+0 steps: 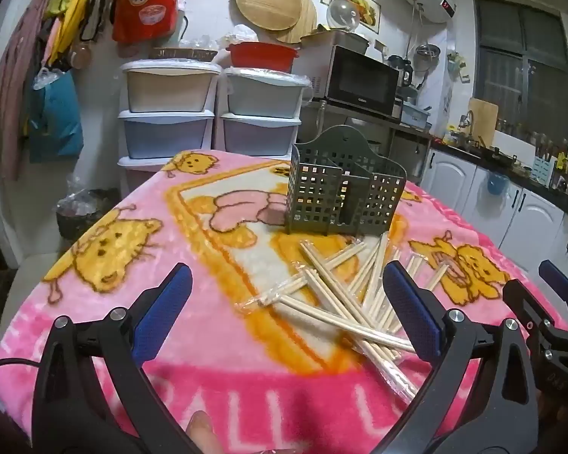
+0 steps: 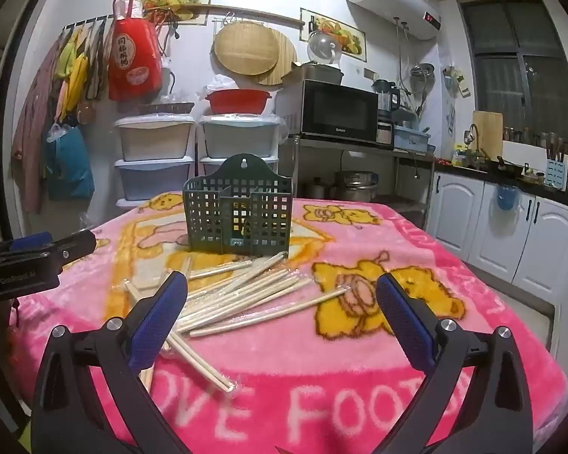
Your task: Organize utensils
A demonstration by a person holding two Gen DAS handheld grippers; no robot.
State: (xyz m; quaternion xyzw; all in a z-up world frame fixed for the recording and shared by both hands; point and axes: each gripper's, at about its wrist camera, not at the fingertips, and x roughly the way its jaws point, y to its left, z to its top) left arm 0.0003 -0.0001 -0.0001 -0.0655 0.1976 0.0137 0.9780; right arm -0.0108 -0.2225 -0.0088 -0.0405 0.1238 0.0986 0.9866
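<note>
Surface (image 2: 359,359): covered by a pink cartoon-print blanket (image 1: 132,265).
Utensil holder (image 2: 238,215): dark green, perforated, upright near the far middle of the surface, compartments seemingly empty.
Chopsticks (image 2: 246,295): pale wooden, loose crisscrossed pile just in front of the holder, some in clear wrappers.
Left hand-held gripper (image 1: 284,310): jaws spread wide, holding nothing, above the pile's near end.
Right hand-held gripper (image 2: 280,314): jaws spread wide, holding nothing, near the pile.

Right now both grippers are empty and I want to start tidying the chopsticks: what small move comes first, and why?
Probably ease the right gripper forward and down onto the nearest chopsticks. Its jaws stand wide open with nothing between them, the sticks lie loose on the pink blanket, and the green holder just behind them looks empty.
</note>
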